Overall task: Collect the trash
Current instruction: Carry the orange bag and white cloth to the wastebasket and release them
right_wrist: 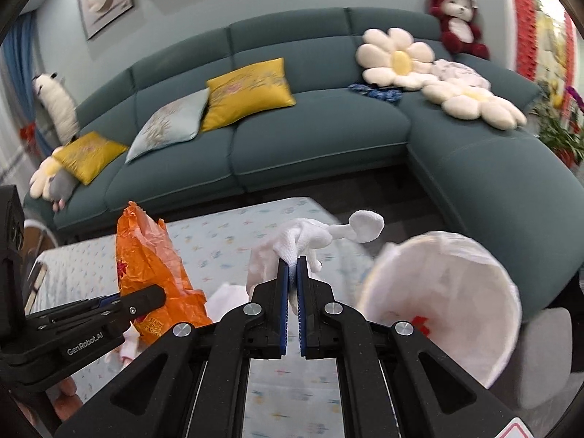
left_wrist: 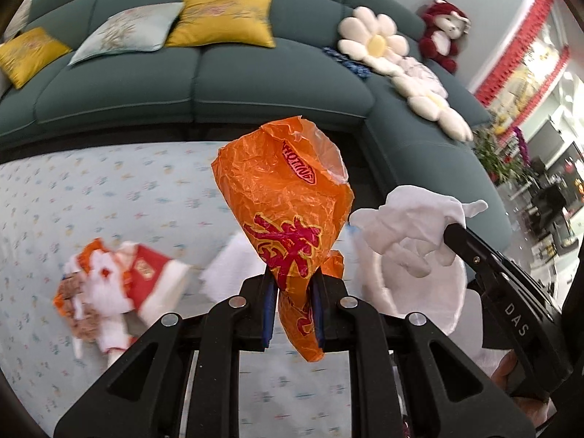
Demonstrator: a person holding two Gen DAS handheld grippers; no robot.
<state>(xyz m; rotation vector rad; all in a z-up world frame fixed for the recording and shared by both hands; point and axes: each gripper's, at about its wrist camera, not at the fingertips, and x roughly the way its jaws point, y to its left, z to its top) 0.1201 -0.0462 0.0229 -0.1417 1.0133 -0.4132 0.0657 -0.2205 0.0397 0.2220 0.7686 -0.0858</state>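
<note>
My left gripper (left_wrist: 294, 284) is shut on a crumpled orange plastic wrapper (left_wrist: 288, 197) with red characters, held up above the table. From the right wrist view the same wrapper (right_wrist: 149, 266) hangs at the left, in the left gripper (right_wrist: 146, 301). My right gripper (right_wrist: 292, 268) is shut on a twisted white tissue (right_wrist: 310, 235). In the left wrist view that tissue (left_wrist: 419, 215) sits at the right gripper's tip (left_wrist: 452, 228). A white-lined trash bin (right_wrist: 449, 299) gapes just right of the tissue; its liner (left_wrist: 438, 292) shows behind it.
A pile of red, orange and white wrappers and tissues (left_wrist: 116, 284) lies on the floral tablecloth (left_wrist: 73, 189). A teal corner sofa (right_wrist: 310, 135) with yellow cushions (right_wrist: 248, 91), flower pillows (right_wrist: 398, 58) and a red plush bear (right_wrist: 458, 25) runs behind the table.
</note>
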